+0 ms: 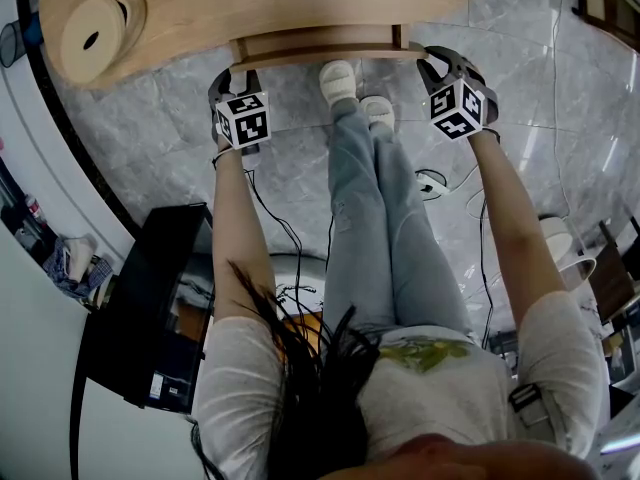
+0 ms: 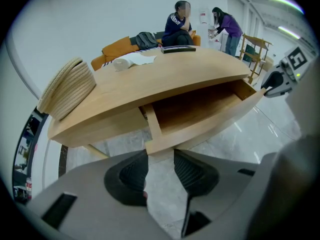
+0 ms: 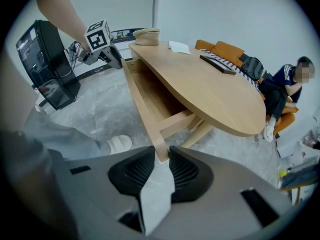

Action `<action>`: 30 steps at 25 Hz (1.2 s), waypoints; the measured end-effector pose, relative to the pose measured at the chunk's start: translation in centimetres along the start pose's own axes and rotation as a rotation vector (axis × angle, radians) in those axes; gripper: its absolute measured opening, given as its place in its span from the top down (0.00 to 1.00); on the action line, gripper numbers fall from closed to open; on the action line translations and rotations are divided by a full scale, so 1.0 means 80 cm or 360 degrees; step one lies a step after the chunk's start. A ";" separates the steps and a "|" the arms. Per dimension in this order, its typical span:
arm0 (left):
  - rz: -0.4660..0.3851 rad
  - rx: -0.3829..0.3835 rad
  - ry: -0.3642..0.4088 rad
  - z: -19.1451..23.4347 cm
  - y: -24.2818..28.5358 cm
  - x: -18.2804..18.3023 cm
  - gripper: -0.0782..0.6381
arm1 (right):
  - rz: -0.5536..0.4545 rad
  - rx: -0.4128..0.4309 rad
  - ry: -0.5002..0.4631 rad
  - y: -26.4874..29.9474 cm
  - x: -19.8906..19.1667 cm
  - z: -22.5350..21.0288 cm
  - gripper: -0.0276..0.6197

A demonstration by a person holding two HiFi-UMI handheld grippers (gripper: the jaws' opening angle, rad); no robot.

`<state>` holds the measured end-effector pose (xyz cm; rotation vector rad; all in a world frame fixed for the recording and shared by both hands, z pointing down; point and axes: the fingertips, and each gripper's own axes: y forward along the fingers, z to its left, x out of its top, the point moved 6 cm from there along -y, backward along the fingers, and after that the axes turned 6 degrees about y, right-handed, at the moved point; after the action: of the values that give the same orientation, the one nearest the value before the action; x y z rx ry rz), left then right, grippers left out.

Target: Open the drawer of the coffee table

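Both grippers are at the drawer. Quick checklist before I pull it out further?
1. Jaws of left gripper closed on drawer front: ok.
2. Jaws of right gripper closed on its other end: ok.
3. Drawer partly out from under the tabletop: ok.
4. Shoes clear of the drawer's path: not ok, they stand right at its front.
5. Woven item steady on the tabletop: cannot tell.
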<state>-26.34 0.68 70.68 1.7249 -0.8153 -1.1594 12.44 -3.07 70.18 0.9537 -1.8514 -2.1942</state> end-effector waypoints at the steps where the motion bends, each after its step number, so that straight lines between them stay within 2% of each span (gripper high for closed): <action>1: 0.0002 -0.0002 0.0003 -0.001 -0.001 -0.002 0.66 | 0.0003 0.0005 0.0000 0.000 -0.002 0.002 0.81; 30: 0.0033 -0.0002 -0.0070 -0.031 -0.036 -0.068 0.66 | 0.0044 0.0063 0.0019 -0.021 -0.041 0.062 0.80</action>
<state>-25.78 7.32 70.49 1.6916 -0.8569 -1.1874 12.93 3.09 70.16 0.9407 -1.8980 -2.1392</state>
